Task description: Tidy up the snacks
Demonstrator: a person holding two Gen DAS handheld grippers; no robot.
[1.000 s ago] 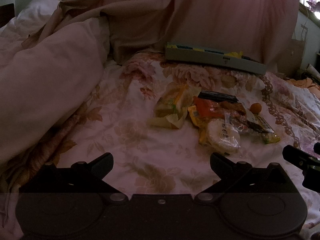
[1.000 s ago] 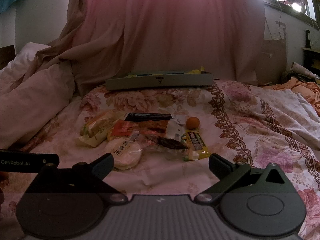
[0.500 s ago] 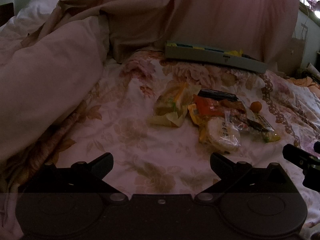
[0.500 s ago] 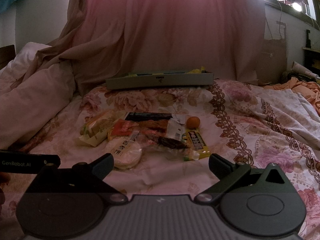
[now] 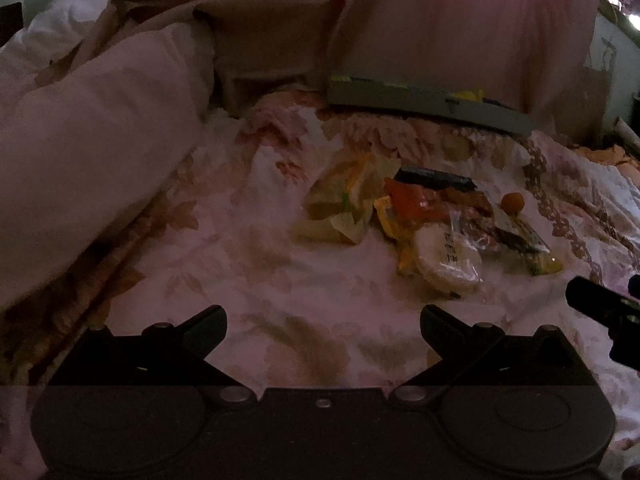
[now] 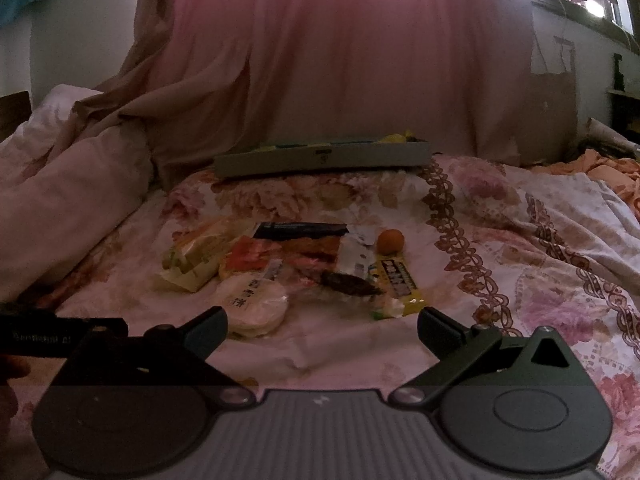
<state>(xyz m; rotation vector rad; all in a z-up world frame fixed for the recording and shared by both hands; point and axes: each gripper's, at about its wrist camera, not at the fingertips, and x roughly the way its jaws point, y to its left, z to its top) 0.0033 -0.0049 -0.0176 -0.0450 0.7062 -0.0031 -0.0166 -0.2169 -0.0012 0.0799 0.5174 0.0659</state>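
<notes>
We see a bed (image 6: 500, 216) covered with a floral bedspread, with a pink curtain (image 6: 360, 60) hanging behind it and a bunched-up pale duvet (image 5: 92, 140) heaped along the left side. At the far end of the bed, just in front of the curtain, lies a long, shallow grey-green tray (image 6: 320, 158) with some yellow and dark things showing above its rim, too small for us to name. Our left hand-held gripper (image 5: 323, 328) hovers low over bare bedspread with its jaws spread wide and nothing between them; our right hand-held gripper (image 6: 322, 326) is likewise wide apart and empty, its fingers framing the near edge of the snack pile. The snacks lie in a loose cluster in the middle of the bed, well apart from the tray. At the left of the pile sits a pale yellow-green packet (image 6: 196, 256), beside it an orange-red packet (image 6: 248, 258), and behind those a flat black packet (image 6: 300, 230). Nearest the right hand-held gripper is a round white rice cracker in clear wrap (image 6: 252, 304), touching the orange-red packet. To the right lie a dark snack in clear wrapping (image 6: 348, 284) and a yellow bar with dark lettering (image 6: 400, 284). A small orange ball-shaped item (image 6: 390, 241), fruit or sweet we cannot tell, rests at the right back edge of the pile.
</notes>
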